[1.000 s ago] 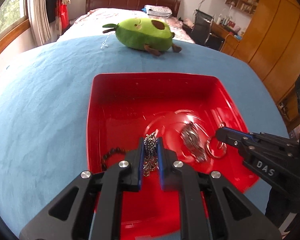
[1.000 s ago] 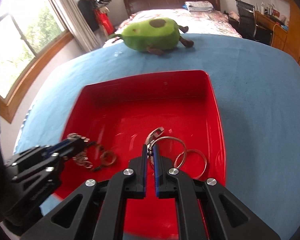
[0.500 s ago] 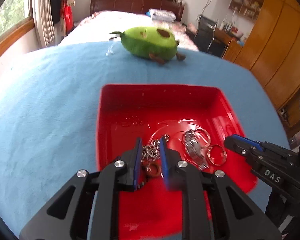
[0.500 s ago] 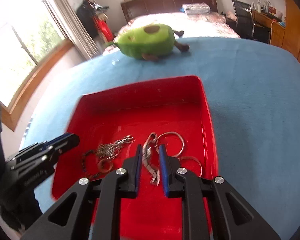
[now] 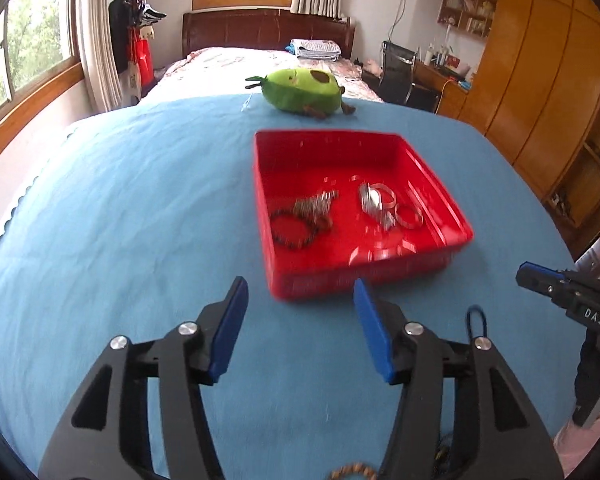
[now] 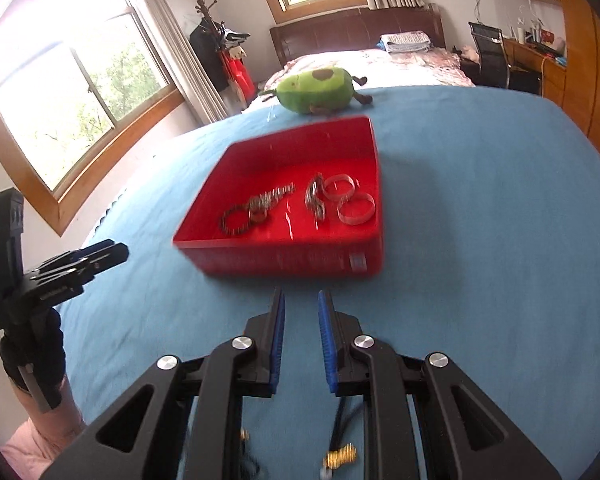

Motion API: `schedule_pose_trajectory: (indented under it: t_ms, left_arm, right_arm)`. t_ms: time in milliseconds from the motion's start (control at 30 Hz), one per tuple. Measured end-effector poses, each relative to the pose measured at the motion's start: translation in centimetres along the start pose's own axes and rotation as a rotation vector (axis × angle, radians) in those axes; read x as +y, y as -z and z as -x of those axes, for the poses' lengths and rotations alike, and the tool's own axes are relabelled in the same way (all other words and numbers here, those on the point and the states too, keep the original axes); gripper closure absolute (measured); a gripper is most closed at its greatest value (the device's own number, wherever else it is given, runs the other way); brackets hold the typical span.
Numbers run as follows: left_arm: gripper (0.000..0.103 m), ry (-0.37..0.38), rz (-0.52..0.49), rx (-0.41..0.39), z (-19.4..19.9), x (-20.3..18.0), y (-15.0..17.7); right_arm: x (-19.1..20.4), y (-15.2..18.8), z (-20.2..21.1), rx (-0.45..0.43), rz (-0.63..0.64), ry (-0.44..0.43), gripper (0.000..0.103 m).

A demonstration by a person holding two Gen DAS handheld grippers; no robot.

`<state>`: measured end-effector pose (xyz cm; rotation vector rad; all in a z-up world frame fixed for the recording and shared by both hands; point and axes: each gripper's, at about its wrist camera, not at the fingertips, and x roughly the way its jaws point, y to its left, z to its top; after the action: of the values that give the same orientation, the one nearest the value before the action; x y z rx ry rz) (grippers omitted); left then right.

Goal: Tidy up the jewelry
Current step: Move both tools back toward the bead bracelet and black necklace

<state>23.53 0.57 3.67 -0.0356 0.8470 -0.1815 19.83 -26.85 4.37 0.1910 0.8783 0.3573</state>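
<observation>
The left gripper [image 5: 300, 300] hung over the blue cloth [image 5: 140, 208] short of the red tray's near wall, its jaws having just been opening, now standing wide with nothing between them. The right gripper [image 6: 301, 308] sat likewise before the near wall, jaws a narrow slot apart, empty too. Inside the red tray [image 6: 280, 256] lay the haul: a dark bead bracelet [image 5: 292, 230] and a chain [image 5: 316, 206] toward the left wall, a metal band [image 5: 374, 200] and rings [image 5: 409, 216] toward the right wall. Both drops looked done; this was the pull-back. More pieces showed blurred at the cloth's near edge under the grippers, a beaded strand [image 5: 350, 472] and a gold bit [image 6: 340, 456], so the next reach likely called for dipping down there. Readable writing: only "DAS" on the right gripper's side in the left view.
</observation>
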Motion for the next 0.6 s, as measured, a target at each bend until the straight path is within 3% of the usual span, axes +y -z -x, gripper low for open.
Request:
schedule_pose_trajectory:
  t_ms: [67,300,600]
  left_arm:
    - [0.039,-0.008,-0.016,0.0,0.8,-0.1,1.6]
    - [0.039,-0.008,-0.029,0.008,2.7,-0.4,6.8]
    - [0.035,-0.045,-0.036,0.072,2.1,-0.3,11.9]
  right_arm:
    - [-0.2,1.5,0.3,0.013,-0.01,-0.006,0.085]
    - [-0.6,5.5,1.1,0.032,-0.038,-0.021,0.085]
    - [0.5,10.0,1.5,0.083,-0.023,-0.034,0.085]
